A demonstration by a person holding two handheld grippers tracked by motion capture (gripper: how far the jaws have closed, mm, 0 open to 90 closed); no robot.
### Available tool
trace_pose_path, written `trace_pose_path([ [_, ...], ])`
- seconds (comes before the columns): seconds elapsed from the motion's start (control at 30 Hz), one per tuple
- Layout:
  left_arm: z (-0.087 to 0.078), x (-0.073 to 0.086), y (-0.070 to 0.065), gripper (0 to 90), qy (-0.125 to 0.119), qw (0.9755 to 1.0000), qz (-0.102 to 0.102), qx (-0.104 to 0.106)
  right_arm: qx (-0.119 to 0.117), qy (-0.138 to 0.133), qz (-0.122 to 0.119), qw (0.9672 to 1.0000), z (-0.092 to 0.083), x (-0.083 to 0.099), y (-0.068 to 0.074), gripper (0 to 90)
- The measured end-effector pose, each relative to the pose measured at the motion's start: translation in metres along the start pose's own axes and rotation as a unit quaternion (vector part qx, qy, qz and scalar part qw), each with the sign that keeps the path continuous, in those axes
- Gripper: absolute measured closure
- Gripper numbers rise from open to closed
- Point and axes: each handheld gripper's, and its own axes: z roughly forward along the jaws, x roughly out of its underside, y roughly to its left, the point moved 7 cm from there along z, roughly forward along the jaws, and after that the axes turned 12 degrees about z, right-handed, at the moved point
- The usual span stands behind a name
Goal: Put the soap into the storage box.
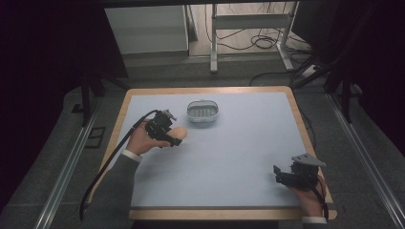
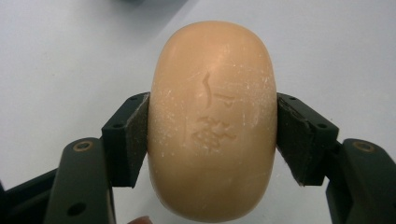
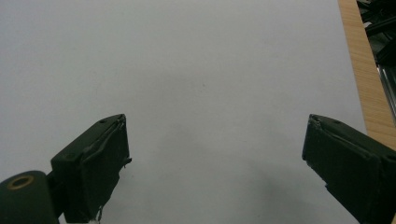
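Big white table [image 1: 248, 157] with a wooden edge, small grey soap dish [image 1: 203, 111] sitting near the far middle. Left gripper [image 1: 177, 138] clamped tight on a peach soap bar [image 2: 212, 119], just short of that dish. Right gripper [image 1: 278, 172] parked near the front right corner, jaws wide apart, gripping nothing.

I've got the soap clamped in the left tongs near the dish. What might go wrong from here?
The soap bar is rounded and pinched only at its sides by the left tongs, so it may squirt out. The soap dish is small and light-looking; a clumsy drop could knock it aside. The right tongs sit open and far off, unable to steady it.
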Motion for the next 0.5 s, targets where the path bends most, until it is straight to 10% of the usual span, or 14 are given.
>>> trace_pose_path([
  [0.5, 0.005, -0.01, 0.011, 32.5, 0.004, 1.0, 0.0, 0.002, -0.001, 0.0, 0.001, 1.0, 0.0, 0.0, -0.001, 7.3],
])
